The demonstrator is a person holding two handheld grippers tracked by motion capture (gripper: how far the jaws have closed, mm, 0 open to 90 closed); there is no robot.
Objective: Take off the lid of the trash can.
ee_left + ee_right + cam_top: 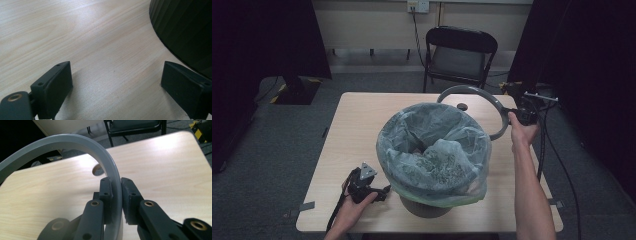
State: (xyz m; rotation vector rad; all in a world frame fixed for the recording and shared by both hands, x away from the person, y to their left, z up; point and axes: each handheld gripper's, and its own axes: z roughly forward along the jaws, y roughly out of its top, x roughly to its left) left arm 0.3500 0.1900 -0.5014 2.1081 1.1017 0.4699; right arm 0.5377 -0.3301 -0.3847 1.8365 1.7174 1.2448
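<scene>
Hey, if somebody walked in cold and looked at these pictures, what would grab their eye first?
First, the dark bin in the middle of the wooden table, its pale plastic liner ballooning over the rim. Next, the grey ring raised above the table's far right corner, pinched in the right claw. The left claw rests open on the tabletop beside the bin's base.

Bare recording room or lab, black curtains (pixel 257 40) at both sides, grey carpet floor (pixel 277 150), black folding chair (pixel 459 55), pale wood table (pixel 357 120), wall socket (pixel 418 6).
</scene>
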